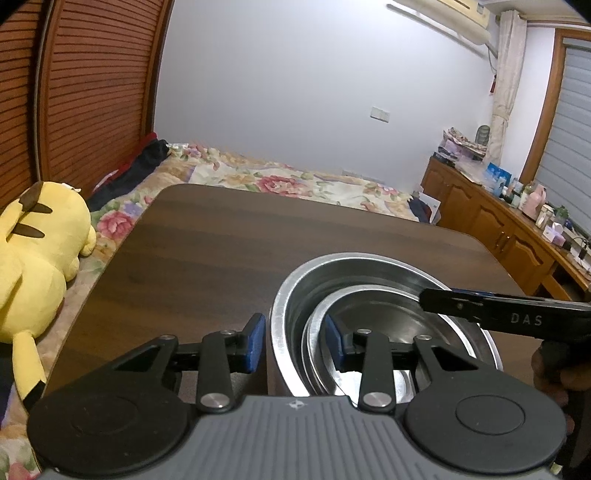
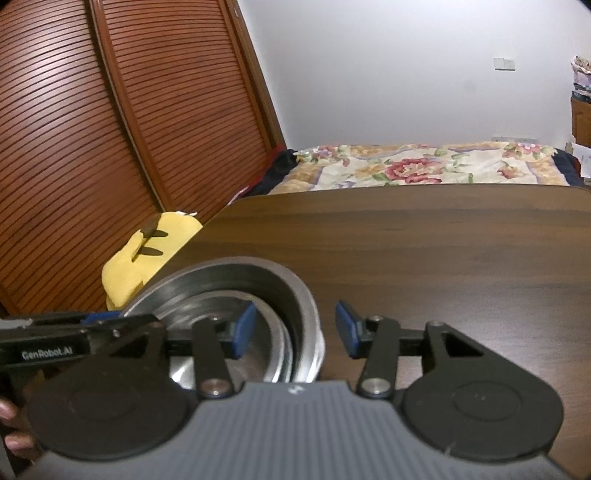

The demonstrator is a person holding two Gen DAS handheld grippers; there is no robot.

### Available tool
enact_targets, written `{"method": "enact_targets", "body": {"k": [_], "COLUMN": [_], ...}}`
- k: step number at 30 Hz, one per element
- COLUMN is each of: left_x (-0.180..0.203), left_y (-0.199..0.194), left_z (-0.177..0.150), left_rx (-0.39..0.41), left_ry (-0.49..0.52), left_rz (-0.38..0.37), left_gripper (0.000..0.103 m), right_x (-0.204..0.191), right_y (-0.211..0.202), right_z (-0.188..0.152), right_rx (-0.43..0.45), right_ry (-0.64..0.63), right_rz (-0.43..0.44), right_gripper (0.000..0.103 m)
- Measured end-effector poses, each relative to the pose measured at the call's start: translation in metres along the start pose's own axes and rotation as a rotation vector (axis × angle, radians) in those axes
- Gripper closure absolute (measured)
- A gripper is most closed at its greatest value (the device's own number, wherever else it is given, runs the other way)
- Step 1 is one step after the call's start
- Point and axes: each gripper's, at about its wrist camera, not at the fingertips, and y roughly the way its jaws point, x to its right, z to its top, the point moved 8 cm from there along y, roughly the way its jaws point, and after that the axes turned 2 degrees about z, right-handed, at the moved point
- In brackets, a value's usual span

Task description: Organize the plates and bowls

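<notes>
Bowls: a large steel bowl stands on the dark wood-grain desk, with a smaller steel bowl nested inside it.

Left claw: jaws straddle the near-left walls of both bowls, one blue pad outside the large bowl, the other inside the smaller one. Gaps show at the pads; the claw is released.

Right claw: jaws straddle the right-hand walls likewise, pads clear of the metal; released.

Surface: the desk top is otherwise bare. Beyond its far edge lies a bed with a floral quilt; a yellow plush toy rests beside the desk. Louvred wooden doors and a white wall close the room.

View differences: only the left wrist view shows the cluttered wooden sideboard, the curtain and the air conditioner. Only the right wrist view shows fingertips on the left claw's handle.
</notes>
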Motion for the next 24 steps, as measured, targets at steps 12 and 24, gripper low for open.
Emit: {"method": "enact_targets", "body": {"k": [12,24], "left_x": [0.008,0.05], "left_y": [-0.026,-0.054], "left_z": [0.02,0.029], "left_rx": [0.072,0.153], "left_ry": [0.055,0.163], "left_rz": [0.028,0.013], "left_gripper": [0.058,0.008], "right_x": [0.001,0.001], "right_y": [-0.035,-0.086], "right_z": [0.011,0.021], "right_rx": [0.075,0.166], "right_ry": [-0.044,-0.109], "right_rz": [-0.034,-0.075], "right_gripper": [0.047,0.03]}}
